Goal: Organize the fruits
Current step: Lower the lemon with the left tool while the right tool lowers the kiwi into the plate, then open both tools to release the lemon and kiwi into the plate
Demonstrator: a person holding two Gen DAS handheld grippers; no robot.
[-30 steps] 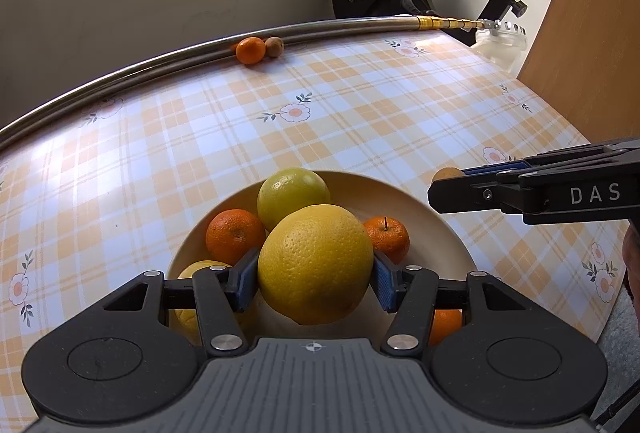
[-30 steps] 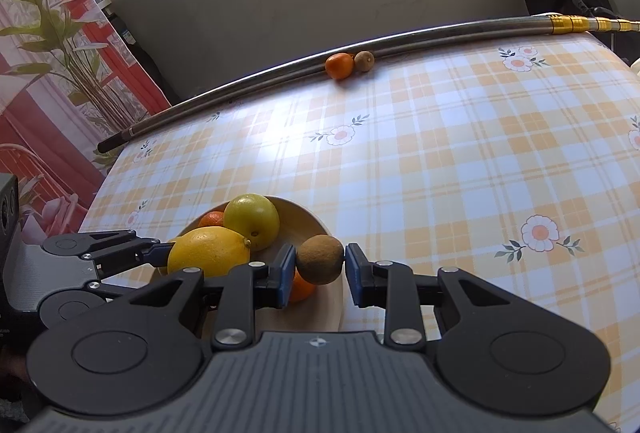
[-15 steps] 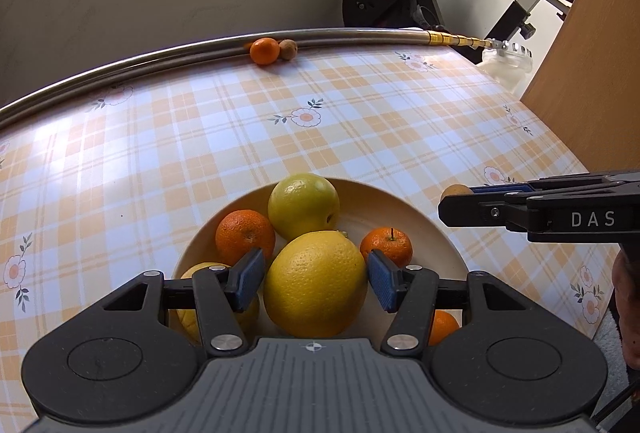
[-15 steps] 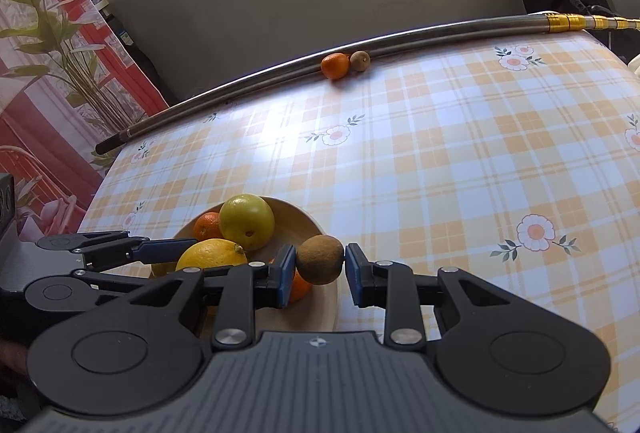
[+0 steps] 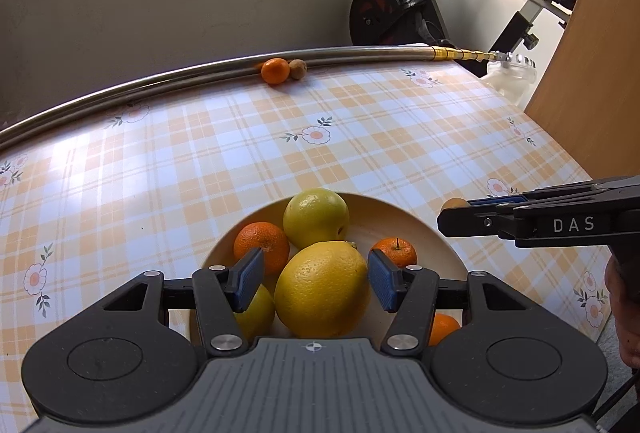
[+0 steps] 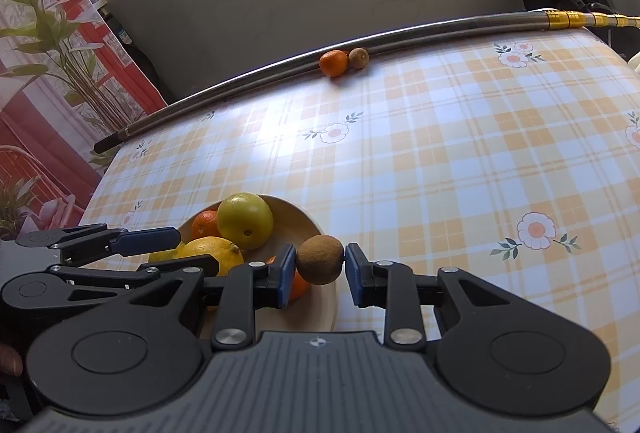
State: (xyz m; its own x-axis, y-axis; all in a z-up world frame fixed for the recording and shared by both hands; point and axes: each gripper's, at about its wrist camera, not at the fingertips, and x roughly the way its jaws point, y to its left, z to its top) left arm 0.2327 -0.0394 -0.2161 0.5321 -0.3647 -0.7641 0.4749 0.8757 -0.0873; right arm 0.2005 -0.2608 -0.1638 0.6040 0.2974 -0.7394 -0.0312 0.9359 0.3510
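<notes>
The small brown fuzzy kiwi [image 6: 321, 260] sits clamped between the blue pads of the right gripper [image 6: 321, 267], held above the near right rim of the shallow pale wooden bowl [image 6: 298, 217]. In the bowl, the large yellow grapefruit [image 5: 322, 289] lies between the blue pads of the left gripper [image 5: 316, 279], whose jaws stand apart; a narrow gap shows on each side, so nothing is gripped. Behind the grapefruit in the bowl rest a yellow-green round citrus [image 5: 316, 218] and two small orange mandarins [image 5: 262, 245]. Far beyond the bowl, on the orange-checked flowered tablecloth [image 5: 200, 161], another orange mandarin [image 5: 275, 70] and a second brown kiwi [image 5: 298, 68] lie touching against the long steel pole [image 5: 360, 54].
</notes>
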